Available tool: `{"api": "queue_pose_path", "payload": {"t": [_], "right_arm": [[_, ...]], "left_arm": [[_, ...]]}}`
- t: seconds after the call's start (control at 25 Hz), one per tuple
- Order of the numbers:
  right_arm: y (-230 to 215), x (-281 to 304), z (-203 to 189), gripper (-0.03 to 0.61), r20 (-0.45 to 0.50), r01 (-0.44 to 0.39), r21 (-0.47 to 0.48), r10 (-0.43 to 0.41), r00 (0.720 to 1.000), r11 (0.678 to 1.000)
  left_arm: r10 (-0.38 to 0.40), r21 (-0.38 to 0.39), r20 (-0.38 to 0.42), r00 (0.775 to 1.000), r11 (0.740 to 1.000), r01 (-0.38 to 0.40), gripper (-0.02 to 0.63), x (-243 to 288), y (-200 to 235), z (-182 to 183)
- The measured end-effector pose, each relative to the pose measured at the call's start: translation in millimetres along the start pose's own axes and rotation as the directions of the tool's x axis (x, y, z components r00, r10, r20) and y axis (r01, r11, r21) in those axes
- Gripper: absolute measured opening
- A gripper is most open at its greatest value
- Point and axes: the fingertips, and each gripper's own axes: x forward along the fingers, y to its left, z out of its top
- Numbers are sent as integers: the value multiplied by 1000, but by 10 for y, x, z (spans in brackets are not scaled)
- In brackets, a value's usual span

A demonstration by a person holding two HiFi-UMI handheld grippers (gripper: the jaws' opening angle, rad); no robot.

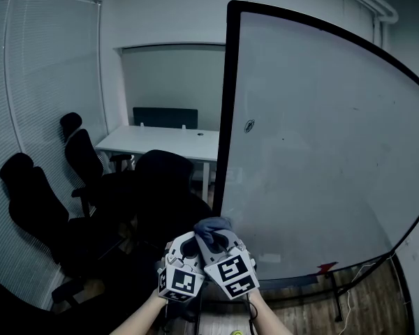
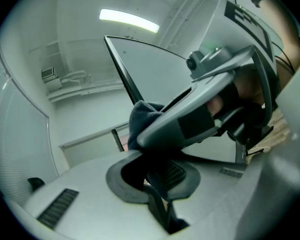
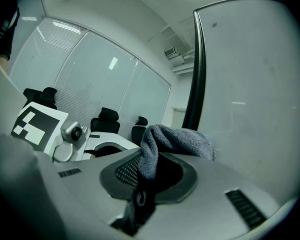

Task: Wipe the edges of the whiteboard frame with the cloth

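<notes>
A large whiteboard (image 1: 321, 145) stands upright on the right, and the left edge of its black frame (image 1: 226, 117) runs straight down to my grippers. Both grippers are held close together low in the head view, just left of the frame's lower part. A grey cloth (image 1: 213, 227) bunches up at their tips. My right gripper (image 1: 215, 237) is shut on the cloth (image 3: 177, 139), next to the frame (image 3: 196, 74). My left gripper (image 1: 190, 241) sits under the right one, and its jaws (image 2: 157, 181) look shut on a dark fold of the same cloth (image 2: 142, 119).
Black office chairs (image 1: 91, 159) (image 1: 35, 201) crowd the left and centre, one (image 1: 164, 194) right behind the grippers. A white desk (image 1: 160, 142) stands at the back, and blinds (image 1: 49, 68) cover the left wall. The whiteboard's stand foot (image 1: 333, 292) rests on the wooden floor.
</notes>
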Motion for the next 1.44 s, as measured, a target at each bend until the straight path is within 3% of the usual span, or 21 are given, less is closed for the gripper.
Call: {"api": "queue_pose_path", "payload": {"t": [0.32,1.44], "right_arm": [[73,25,-187,54,7,-22,45,22,1000,999],[101,27,-205,54,48,-13,20,12,999,1000]], "left_arm": [[-7,-28,-16,1000,1000,7,32,-23,-111,-190],[28,-98,4,1000,995,-28,31,-36,-106,-208]]}}
